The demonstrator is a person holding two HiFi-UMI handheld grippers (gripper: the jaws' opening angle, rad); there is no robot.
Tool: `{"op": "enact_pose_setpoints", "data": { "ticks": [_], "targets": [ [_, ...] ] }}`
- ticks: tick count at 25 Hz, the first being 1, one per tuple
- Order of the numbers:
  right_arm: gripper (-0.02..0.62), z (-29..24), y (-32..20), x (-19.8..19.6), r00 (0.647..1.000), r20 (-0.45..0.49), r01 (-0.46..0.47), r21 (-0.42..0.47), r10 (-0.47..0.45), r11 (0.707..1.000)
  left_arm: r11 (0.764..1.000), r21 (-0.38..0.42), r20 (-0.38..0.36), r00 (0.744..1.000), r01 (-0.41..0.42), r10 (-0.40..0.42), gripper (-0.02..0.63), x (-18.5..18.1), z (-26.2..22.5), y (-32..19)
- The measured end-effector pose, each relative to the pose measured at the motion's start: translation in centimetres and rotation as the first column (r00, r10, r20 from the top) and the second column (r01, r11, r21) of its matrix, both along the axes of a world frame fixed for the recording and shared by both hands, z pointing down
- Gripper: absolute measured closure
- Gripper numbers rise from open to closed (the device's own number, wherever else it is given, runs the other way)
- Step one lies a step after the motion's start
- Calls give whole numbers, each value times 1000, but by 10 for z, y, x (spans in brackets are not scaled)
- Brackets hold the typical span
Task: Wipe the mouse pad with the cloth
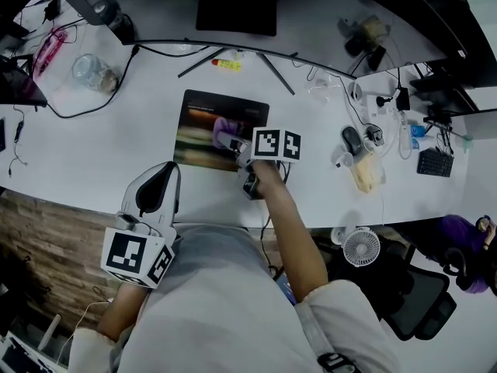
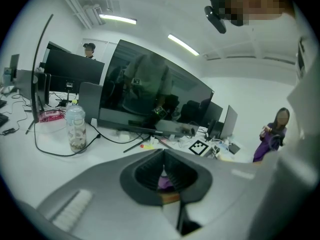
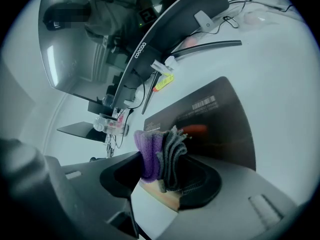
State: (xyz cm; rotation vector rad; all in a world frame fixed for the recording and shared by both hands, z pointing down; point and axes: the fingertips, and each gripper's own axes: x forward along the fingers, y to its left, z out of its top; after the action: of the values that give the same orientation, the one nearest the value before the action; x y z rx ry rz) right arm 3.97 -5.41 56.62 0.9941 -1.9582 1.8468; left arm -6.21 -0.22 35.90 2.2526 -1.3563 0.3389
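Closest to the lens: torso [image 1: 210,301], grey shirt, filling the lower head view. Left gripper [image 1: 159,173] is held back at the desk's near edge, just beside the body and off the pad [image 1: 210,107]; it is judged to be parked there so the working side is kept free. Its jaws are drawn together to a slit, with nothing gripped. A purple speck is glimpsed through the slit and taken to be the cloth [image 3: 160,154] farther off.

Right gripper [image 1: 229,138] is reached forward over the pad. Its jaws are clamped on the cloth, purple and grey, bunched, with a tuft left proud of the tips, presumably so that fabric and not jaw meets the pad. Cloth is held over the pad's near right part; contact cannot be confirmed. Wiping is judged under way or about to be.

Pad is laid flat on a white desk [image 1: 116,146]: dark, rectangular, barcode label [image 3: 202,104] near one edge. Curved monitor [image 3: 150,34] is stood behind it on splayed legs. Jar [image 1: 93,72], cables [image 1: 78,115] and a small fan [image 1: 361,247] are scattered about. Wood-look floor [image 1: 46,239] is seen below the desk edge, and strip lights [image 2: 117,19] overhead; an office is inferred.
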Motion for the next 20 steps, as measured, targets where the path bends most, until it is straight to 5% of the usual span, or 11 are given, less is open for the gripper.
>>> {"op": "enact_pose_setpoints", "data": {
  "ticks": [20],
  "targets": [
    [385,1,9,46,999,-14,-50,-17,49,999,999,5,-3,999,-39,39,606,26,-1,-1]
  ]
}}
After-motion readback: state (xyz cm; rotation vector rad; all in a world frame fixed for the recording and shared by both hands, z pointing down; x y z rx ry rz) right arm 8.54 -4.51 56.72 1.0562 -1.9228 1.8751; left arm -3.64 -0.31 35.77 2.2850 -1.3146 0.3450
